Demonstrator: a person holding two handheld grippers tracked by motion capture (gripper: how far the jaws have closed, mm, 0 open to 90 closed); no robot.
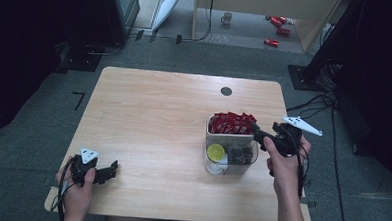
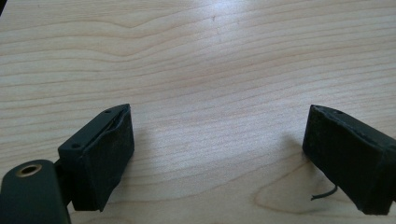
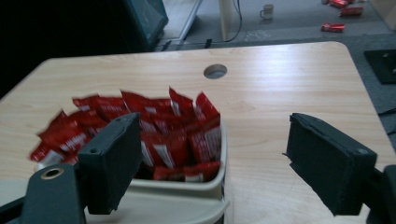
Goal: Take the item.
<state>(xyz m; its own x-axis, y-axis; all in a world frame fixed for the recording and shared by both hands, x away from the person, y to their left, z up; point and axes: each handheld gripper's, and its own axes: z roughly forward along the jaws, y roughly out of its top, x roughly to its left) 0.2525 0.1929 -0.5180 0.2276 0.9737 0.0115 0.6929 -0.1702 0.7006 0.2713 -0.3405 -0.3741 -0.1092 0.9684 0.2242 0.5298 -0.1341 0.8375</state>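
Nearest, the left gripper (image 1: 112,170) rests idle on the desk (image 1: 153,123), jaws apart and empty; farther off, the right gripper (image 3: 212,163), jaws apart, approaches the untouched red sachets (image 3: 154,128) in their container (image 1: 231,139), nothing picked yet.

light: dim, dark edges | glare: pale sheen on table (image 2: 224,28) | blur: packets (image 3: 154,126)

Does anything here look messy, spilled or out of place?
On the table nothing is spilled: the red packets sit inside their container. The odd bit is behind it: several red packets on the floor near a mug, scattered as if dropped.
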